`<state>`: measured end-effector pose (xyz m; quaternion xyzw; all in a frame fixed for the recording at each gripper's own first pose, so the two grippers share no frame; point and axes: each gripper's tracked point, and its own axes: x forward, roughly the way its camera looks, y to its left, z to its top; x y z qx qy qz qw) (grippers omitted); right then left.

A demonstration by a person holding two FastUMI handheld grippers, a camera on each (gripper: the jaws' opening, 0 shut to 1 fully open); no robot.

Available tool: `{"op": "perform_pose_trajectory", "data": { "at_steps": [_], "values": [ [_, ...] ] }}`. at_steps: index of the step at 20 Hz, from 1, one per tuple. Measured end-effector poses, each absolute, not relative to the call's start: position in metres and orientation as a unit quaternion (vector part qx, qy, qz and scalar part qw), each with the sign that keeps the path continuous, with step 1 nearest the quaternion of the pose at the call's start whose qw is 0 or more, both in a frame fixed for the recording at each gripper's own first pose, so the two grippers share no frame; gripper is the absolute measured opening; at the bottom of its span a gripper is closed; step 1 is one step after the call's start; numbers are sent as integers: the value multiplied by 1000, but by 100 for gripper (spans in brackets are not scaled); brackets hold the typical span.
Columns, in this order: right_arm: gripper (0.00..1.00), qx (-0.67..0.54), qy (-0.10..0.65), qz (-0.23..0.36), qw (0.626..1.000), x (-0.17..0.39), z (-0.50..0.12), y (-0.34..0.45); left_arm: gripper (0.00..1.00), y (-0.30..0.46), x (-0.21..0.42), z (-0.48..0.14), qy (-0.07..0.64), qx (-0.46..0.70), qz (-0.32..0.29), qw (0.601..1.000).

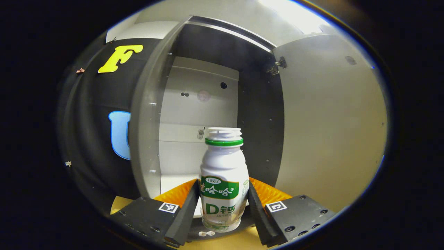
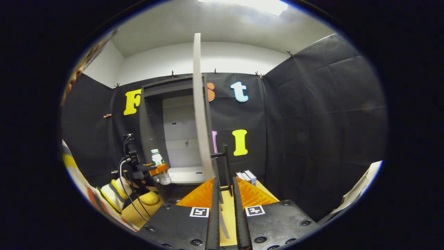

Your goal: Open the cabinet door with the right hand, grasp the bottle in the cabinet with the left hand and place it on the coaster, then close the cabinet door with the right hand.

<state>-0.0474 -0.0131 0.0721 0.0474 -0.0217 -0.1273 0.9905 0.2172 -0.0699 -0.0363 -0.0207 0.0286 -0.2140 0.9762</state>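
The small white plastic bottle with a green label and a green neck ring (image 1: 224, 180) stands upright between the fingers of the left gripper (image 1: 223, 205), which are clamped on its lower body at label height, one finger pressing on each side. Its ribbed white cap rises well above the fingertips. In the right gripper view the same bottle (image 2: 160, 166) hangs in that gripper at the front lip of the cabinet's shelf, just outside the opening, with a hand in a striped sleeve (image 2: 114, 191) behind it.

The bottle looks light and thin-walled, with a smooth, glossy skin that could slip or dent under a hard squeeze. The straight labelled waist where the fingers sit seems the best hold: it is the widest flat stretch, below the tapering shoulder, and low enough to keep the bottle from tipping when it is set down.

The grey cabinet (image 1: 149, 114) stands ahead of the left fingers. Its pale interior back wall and shelf look bare, so the bottle appears to have been its sole content. Its pale door (image 1: 329, 121) is swung wide to the right of the fingers.

The right gripper (image 2: 225, 194) holds its fingers close together, nearly touching, with nothing between them. The door's edge (image 2: 199, 104) rises just ahead of them, with a small pale box (image 2: 247, 177) on the tan tabletop (image 2: 227, 208) just beyond.
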Motion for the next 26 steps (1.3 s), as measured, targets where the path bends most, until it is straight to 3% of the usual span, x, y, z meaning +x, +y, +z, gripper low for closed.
{"op": "perform_pose_trajectory", "data": {
  "at_steps": [8, 14, 15, 18, 20, 21, 24, 26],
  "values": [
    [23, 10, 45, -80, 996, 7, 22, 80, 77, -18, 129, -89, 35, -6, -256, 966],
    [24, -21, 9, -47, 999, 75, 7, 128, 78, 19, 86, -136, 64, -12, -200, 978],
    [30, -13, 1, -42, 999, 84, 5, 133, 78, 24, 79, -144, 67, -11, -191, 979],
    [35, 40, -12, -16, 999, 109, -7, 147, 78, 32, 68, -165, 81, -13, -168, 982],
    [67, 44, -6, -11, 999, 125, -24, 142, 78, 34, 60, -182, 89, -12, -150, 985],
    [75, 35, -3, -14, 999, 131, -33, 138, 78, 33, 56, -191, 91, -13, -143, 985],
    [81, -14, -16, -41, 999, 146, -52, 120, 79, 32, 49, -228, 98, -13, -121, 988],
    [98, -51, -29, -45, 997, 154, -64, 117, 79, 34, 47, -257, 103, -3, -100, 990]
  ]
}}
